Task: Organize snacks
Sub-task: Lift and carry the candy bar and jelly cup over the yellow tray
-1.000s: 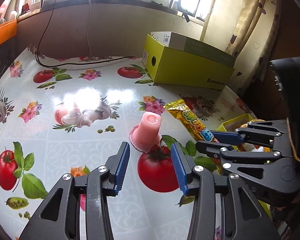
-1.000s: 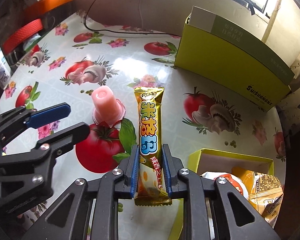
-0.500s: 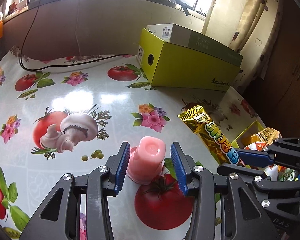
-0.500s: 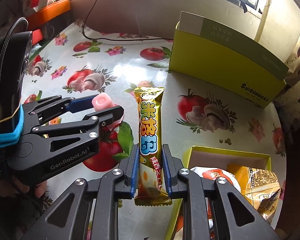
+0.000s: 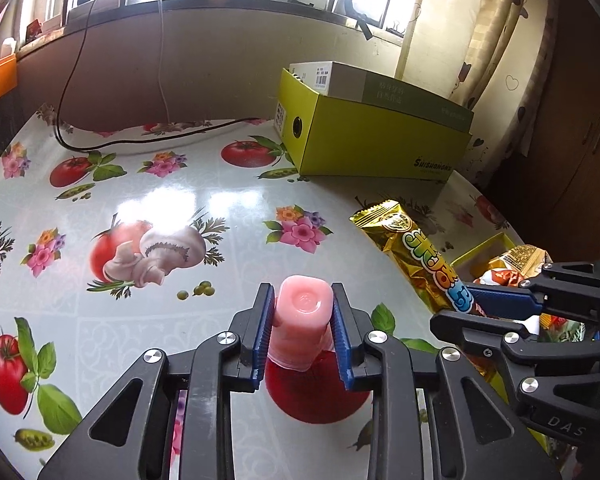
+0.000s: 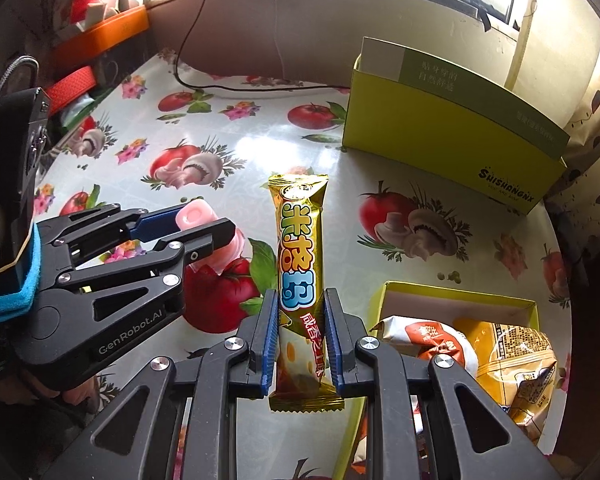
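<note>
Two grips on my rig, my left gripper (image 5: pixel 302 332) just closed onto the pink jelly cup (image 5: pixel 300 320) on the table (image 5: pixel 180 208), my right gripper (image 6: pixel 302 340) clamping the gold snack bar (image 6: pixel 302 264) beside the yellow tray (image 6: pixel 460 300).

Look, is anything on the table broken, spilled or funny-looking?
Nothing looks spilled or broken. The pink jelly cup stands upside down, wide rim down, in the left gripper. The right gripper holds the gold snack bar.

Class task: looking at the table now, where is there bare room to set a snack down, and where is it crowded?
Free: the tablecloth between the black cable and pink jelly cup. Crowded: beside the small yellow box, by both grippers and the gold snack bar.
</note>
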Motion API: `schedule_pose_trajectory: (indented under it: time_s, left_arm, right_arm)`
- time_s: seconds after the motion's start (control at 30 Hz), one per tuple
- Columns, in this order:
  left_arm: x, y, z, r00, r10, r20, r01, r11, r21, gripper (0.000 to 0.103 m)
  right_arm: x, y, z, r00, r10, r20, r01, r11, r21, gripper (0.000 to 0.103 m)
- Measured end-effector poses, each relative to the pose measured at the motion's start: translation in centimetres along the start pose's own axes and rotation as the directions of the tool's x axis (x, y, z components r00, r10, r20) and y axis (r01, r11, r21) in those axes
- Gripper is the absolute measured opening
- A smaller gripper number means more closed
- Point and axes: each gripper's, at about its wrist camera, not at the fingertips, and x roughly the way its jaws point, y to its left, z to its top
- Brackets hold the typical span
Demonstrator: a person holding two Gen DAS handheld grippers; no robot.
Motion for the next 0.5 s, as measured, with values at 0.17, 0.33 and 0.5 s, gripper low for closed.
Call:
schedule_pose_trajectory:
  time_s: [0.17, 0.33, 0.5]
  left_arm:
    - [-2.7, -0.8, -0.6, 1.000, 0.017, 0.018, -0.017, 1.000, -0.008, 0.029]
    - [-5.2, -2.0, -1.7, 0.999, 0.043, 0.024, -0.043, 0.999, -0.013, 0.029]
    - [-7.4, -3.4, -2.7, 0.998, 0.052, 0.033, -0.052, 0.998, -0.021, 0.029]
  right_arm:
    - [-1.7, 0.6, -1.0, 1.000, 0.020, 0.020, -0.020, 1.000, 0.000, 0.019]
    - [-3.7, 1.0, -2.7, 0.998, 0.044, 0.042, -0.045, 0.999, 0.009, 0.019]
    - [-5.8, 1.1, -4.5, 0.996, 0.056, 0.067, -0.058, 0.998, 0.017, 0.019]
